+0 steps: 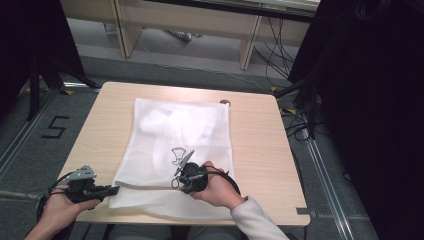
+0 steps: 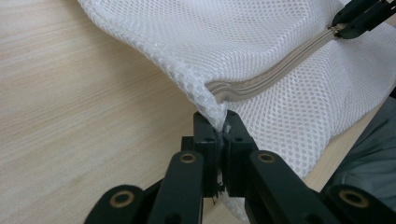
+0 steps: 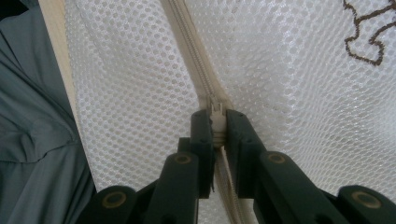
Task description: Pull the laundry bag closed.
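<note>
Centrally, the white mesh laundry bag (image 1: 175,150) lay flat on the wooden table (image 1: 260,145), its near edge hanging toward you and a small dark embroidered motif (image 1: 177,155) showing on its upper face. Along that near edge ran the beige zipper (image 2: 275,70). Your right gripper (image 3: 215,123) had its jaws closed on the zipper pull (image 3: 215,109), with the toothed track running away between mesh panels. Your left gripper (image 2: 218,128) pinched the bag's corner (image 2: 212,105) at the zipper's end, jaws fully closed on the mesh. Seen from above, your left hand (image 1: 62,207) rested at the table's near left corner, your right hand (image 1: 217,187) over the bag's near edge.
</note>
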Demonstrator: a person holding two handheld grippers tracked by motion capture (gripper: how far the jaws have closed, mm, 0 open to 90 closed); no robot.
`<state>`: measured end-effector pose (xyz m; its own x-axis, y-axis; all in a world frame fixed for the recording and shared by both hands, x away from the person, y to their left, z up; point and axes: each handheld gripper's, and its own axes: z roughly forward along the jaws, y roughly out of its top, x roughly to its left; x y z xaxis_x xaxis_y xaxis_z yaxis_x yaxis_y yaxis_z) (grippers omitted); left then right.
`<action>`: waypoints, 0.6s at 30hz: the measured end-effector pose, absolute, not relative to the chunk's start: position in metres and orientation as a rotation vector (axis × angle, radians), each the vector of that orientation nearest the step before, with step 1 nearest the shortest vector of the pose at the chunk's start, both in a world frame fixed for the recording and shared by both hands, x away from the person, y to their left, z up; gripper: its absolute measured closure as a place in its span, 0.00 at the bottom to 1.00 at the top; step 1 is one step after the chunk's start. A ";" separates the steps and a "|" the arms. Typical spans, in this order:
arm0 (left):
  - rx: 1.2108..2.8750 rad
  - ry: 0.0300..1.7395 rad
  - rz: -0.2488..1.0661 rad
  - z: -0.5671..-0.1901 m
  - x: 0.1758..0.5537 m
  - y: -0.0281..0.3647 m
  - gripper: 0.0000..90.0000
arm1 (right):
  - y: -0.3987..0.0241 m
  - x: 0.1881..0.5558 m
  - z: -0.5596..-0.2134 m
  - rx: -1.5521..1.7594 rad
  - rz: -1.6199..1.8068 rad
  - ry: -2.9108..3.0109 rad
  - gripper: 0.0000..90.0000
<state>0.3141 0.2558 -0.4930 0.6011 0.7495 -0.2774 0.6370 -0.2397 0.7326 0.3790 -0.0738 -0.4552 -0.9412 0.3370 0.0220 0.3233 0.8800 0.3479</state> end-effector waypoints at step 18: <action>1.949 1.106 0.154 -0.493 0.314 0.256 0.95 | -0.085 0.377 -0.453 0.578 0.516 2.997 0.92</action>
<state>0.3142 0.2559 -0.4929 0.5981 0.7480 -0.2876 0.6409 -0.2311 0.7320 0.3775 -0.0850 -0.4534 -0.9292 0.3691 0.0182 0.3539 0.8746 0.3313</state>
